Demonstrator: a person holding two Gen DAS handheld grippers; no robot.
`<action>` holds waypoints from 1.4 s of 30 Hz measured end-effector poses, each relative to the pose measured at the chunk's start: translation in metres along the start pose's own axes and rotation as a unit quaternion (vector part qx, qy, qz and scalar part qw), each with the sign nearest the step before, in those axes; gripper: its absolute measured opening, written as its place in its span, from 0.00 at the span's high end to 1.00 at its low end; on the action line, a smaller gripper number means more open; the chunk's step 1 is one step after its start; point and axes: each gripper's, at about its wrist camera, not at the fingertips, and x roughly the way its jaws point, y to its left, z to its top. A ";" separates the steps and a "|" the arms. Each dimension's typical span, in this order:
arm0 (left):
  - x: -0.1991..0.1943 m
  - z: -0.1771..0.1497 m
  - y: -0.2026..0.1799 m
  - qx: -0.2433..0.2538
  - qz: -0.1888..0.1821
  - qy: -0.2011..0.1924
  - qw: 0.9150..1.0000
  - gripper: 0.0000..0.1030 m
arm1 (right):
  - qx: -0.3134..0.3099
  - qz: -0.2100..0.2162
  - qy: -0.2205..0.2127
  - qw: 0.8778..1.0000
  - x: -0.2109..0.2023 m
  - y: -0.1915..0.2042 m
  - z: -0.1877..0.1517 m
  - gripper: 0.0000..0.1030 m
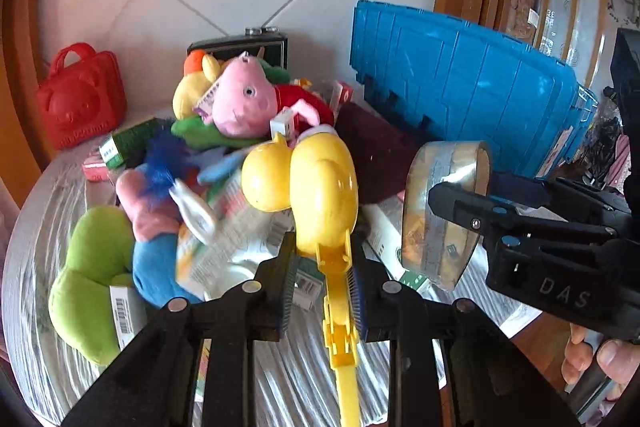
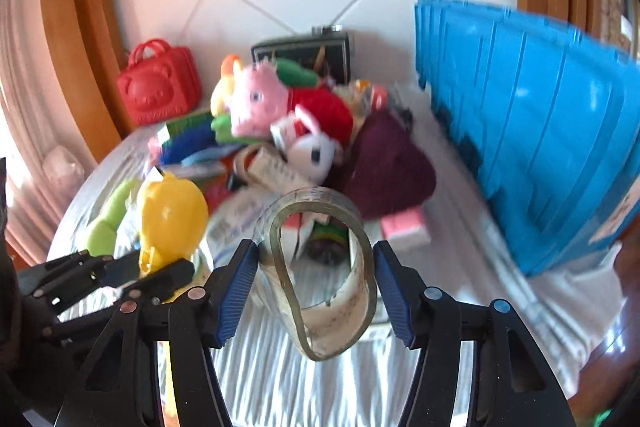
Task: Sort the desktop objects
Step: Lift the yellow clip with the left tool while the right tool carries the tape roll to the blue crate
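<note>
A yellow plastic toy with a long ridged handle hangs over the pile, and my left gripper is shut on that handle just below the body. In the right wrist view the same yellow toy sits at the left with the left gripper under it. A roll of clear tape is squeezed into an oval between the blue pads of my right gripper, which is shut on it. The left wrist view shows the tape roll held in the right gripper at the right.
A heap of plush toys and small boxes covers the white-clothed table, with a pink pig plush, a green plush and a dark purple cloth. A blue crate stands at the right, a red bag at the back left.
</note>
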 end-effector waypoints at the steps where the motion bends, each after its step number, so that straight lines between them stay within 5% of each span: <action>1: -0.002 0.006 -0.001 0.004 0.000 -0.007 1.000 0.77 | -0.001 -0.002 -0.004 1.000 -0.003 0.001 0.004 0.43; 14: -0.012 0.069 0.000 0.004 0.024 -0.072 0.997 0.78 | -0.021 -0.018 -0.066 0.997 -0.039 0.008 0.066 0.44; 21: -0.031 0.132 -0.040 0.011 0.030 -0.136 0.990 0.78 | -0.033 -0.029 -0.124 0.991 -0.082 -0.019 0.119 0.44; 26: -0.037 0.199 -0.098 0.015 0.036 -0.191 0.981 0.78 | -0.047 -0.045 -0.183 0.981 -0.125 -0.074 0.167 0.44; 34: -0.042 0.346 -0.223 -0.020 0.047 -0.282 0.958 0.77 | -0.097 -0.063 -0.243 0.963 -0.176 -0.226 0.265 0.44; 38: -0.007 0.403 -0.267 -0.037 0.053 -0.255 0.965 0.77 | -0.122 -0.086 -0.216 0.965 -0.168 -0.305 0.309 0.45; 42: 0.078 0.425 -0.291 -0.056 0.055 -0.154 0.985 0.77 | -0.120 -0.080 -0.146 0.979 -0.116 -0.370 0.328 0.45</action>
